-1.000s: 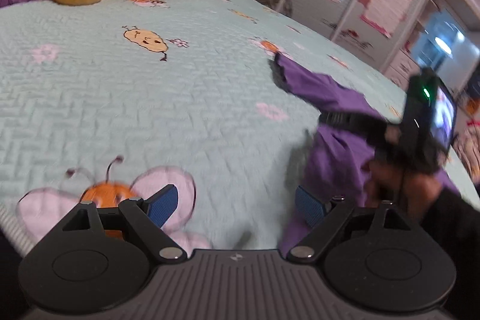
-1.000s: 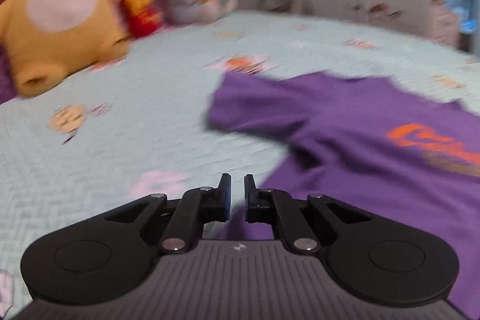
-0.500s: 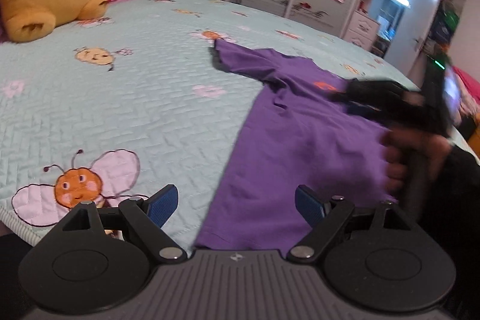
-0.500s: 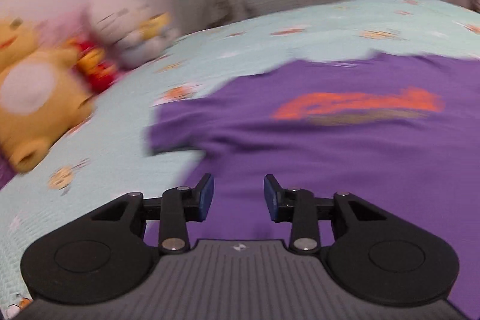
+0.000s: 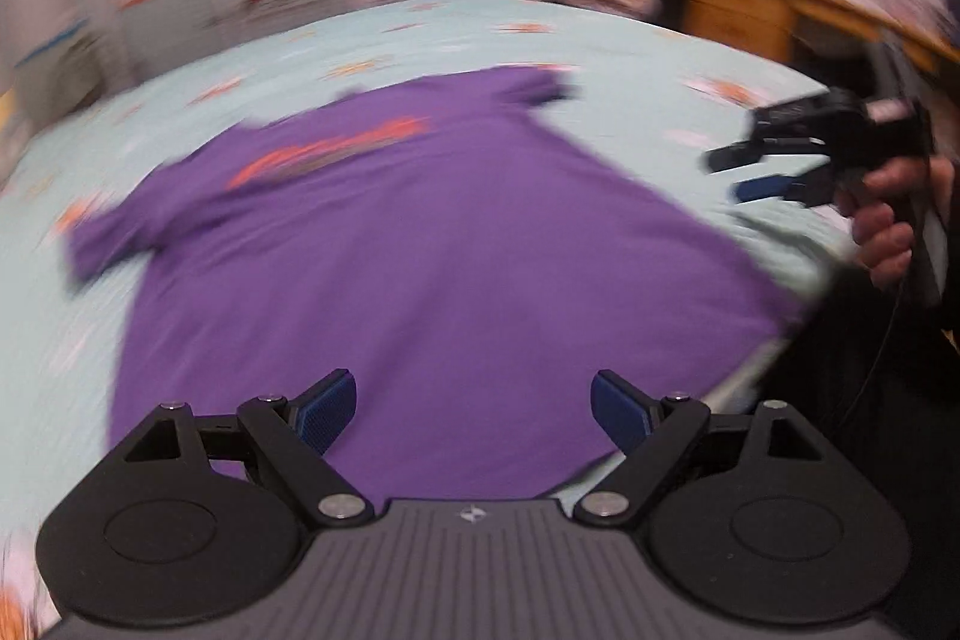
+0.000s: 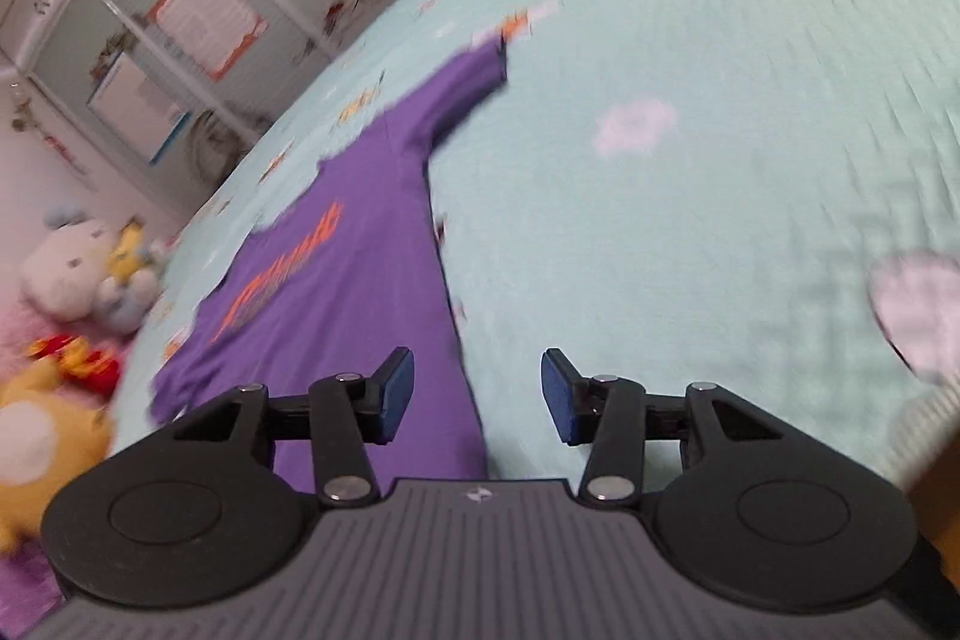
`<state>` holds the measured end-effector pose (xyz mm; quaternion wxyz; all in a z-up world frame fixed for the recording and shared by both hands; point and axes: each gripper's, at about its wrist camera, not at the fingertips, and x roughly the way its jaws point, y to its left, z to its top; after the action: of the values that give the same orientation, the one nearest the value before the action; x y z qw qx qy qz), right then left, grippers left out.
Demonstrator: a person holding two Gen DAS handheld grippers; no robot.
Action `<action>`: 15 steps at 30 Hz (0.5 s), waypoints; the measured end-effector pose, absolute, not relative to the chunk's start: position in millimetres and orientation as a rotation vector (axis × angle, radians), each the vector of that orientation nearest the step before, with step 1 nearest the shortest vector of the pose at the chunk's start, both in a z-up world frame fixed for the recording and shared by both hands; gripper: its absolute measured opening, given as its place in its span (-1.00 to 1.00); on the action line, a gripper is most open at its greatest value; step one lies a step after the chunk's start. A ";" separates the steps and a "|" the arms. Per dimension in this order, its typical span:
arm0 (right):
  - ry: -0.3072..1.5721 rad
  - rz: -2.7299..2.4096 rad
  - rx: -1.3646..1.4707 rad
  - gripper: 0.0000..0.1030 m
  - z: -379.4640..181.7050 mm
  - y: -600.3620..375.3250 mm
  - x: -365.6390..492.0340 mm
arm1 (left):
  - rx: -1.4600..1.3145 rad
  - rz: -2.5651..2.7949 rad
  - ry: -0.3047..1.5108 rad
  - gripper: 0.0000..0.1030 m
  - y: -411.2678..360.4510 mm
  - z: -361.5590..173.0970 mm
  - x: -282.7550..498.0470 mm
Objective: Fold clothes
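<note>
Lying flat: purple T-shirt point(image 5: 420, 256) | both hand-held grippers point(image 5: 474, 409) point(image 6: 477, 394) apparently above, released, empty

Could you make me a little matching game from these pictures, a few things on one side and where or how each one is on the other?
Things:
1. purple T-shirt
2. left gripper
3. right gripper
4. plush toys

States:
A. open, above the shirt's right side edge
B. grouped at the bed's far left
C. spread flat, print up
D. open, above the shirt's near hem

Pairs: 1-C, 2-D, 3-A, 4-B
</note>
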<state>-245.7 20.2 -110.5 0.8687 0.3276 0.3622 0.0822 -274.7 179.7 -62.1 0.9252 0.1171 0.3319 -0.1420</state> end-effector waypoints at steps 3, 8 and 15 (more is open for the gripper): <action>0.824 0.271 0.767 -0.07 -124.9 -3.9 -263.7 | 0.358 -0.368 0.661 0.72 133.0 -65.5 -267.1; 0.861 0.365 0.946 -0.07 -148.9 -24.6 -278.9 | 0.439 -0.468 0.669 0.73 78.7 -75.8 -264.4; 0.986 0.439 0.958 -0.08 -160.4 -9.7 -235.2 | 0.469 -0.446 0.708 0.73 37.2 -83.9 -244.0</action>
<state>-235.2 -9.7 -160.4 0.7507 0.4387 0.4512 0.2009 -244.0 37.2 -83.9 0.8871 0.2256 0.3406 -0.2147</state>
